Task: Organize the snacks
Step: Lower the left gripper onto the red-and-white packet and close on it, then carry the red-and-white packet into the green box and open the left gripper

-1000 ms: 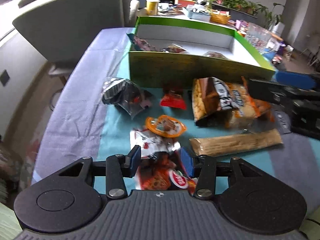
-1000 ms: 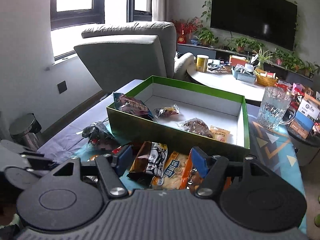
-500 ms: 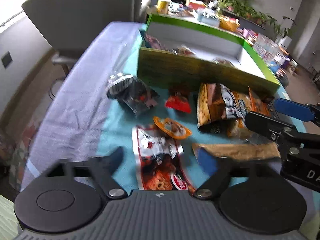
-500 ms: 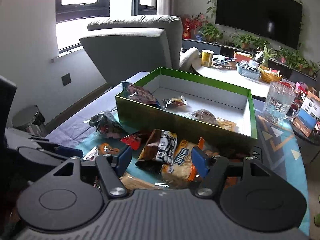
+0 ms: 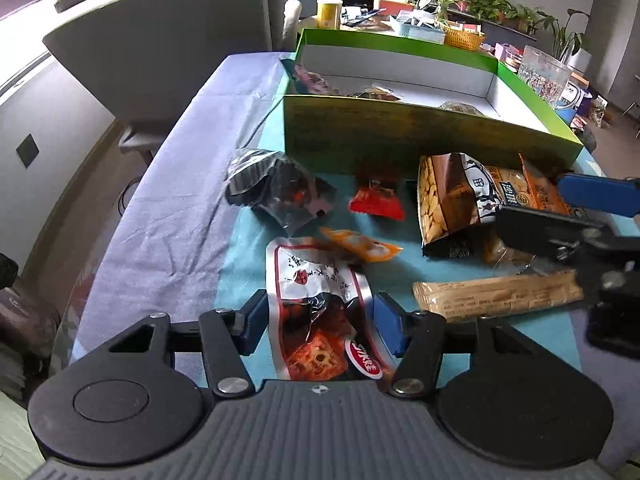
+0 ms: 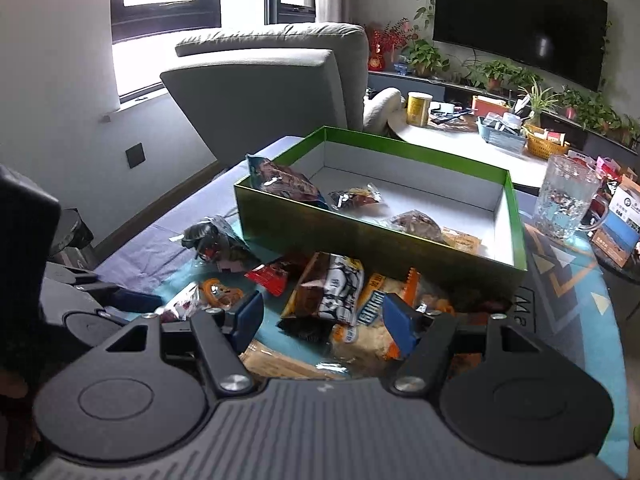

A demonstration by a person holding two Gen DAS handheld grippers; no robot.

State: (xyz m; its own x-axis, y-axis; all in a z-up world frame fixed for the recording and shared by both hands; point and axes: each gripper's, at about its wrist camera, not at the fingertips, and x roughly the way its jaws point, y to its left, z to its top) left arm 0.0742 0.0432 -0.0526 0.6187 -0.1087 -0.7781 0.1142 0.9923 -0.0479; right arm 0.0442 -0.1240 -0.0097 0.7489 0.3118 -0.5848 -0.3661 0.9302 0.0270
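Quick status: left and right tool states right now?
Left tool: open, fingers straddling the red-white packet, not clamped.
Right tool: open, holding nothing, above the snack pile.

Box wall [image 5: 400,136] hides its snacks (mostly).

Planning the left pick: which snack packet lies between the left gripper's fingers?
The red-and-white packet, lying flat between the open left gripper; every other packet lies farther away.

One green box [image 6: 372,236], four snack packets inside, seven packets loose on table, one glass pitcher [image 6: 566,200], two grippers
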